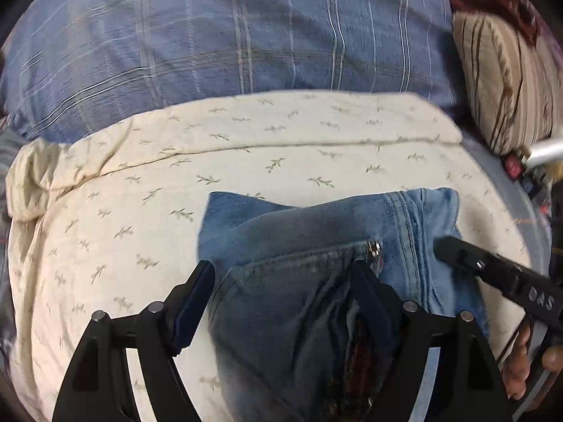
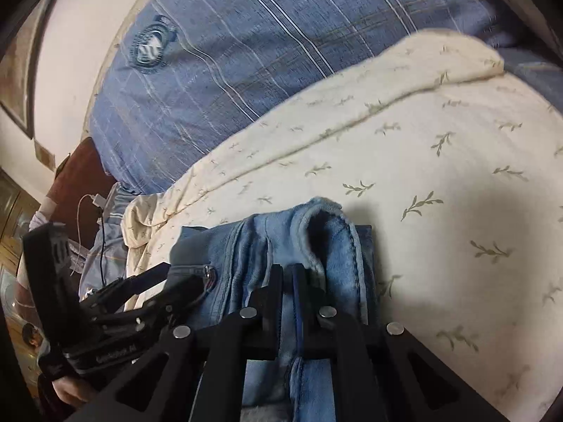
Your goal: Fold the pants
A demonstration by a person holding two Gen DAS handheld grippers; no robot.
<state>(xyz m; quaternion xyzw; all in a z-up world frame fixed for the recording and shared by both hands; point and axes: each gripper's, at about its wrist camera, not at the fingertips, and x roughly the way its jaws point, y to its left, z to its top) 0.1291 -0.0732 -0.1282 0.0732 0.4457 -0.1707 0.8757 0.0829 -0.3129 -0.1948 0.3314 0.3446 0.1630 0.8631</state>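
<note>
cream leaf-print sheet (image 1: pixel 140 183) over blue plaid bedding (image 1: pixel 211 42), striped pillow (image 1: pixel 506 81) at right, folded jeans (image 1: pixel 316 246) on sheet, long axis toward cameras, left gripper (image 1: pixel 281 281) jaws spread over zipper (image 1: pixel 374 249), right gripper (image 2: pixel 286 274) pinching denim edge

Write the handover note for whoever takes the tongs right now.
Left tongs: open, fingers astride the jeans by the zipper.
Right tongs: shut on the jeans' lighter fleecy edge.
The jeans lie as a compact bundle on the cream leaf-print sheet, with the blue plaid blanket beyond.
Done: mostly folded, it seems.
Left: probably flatten, square the edges, release.
</note>
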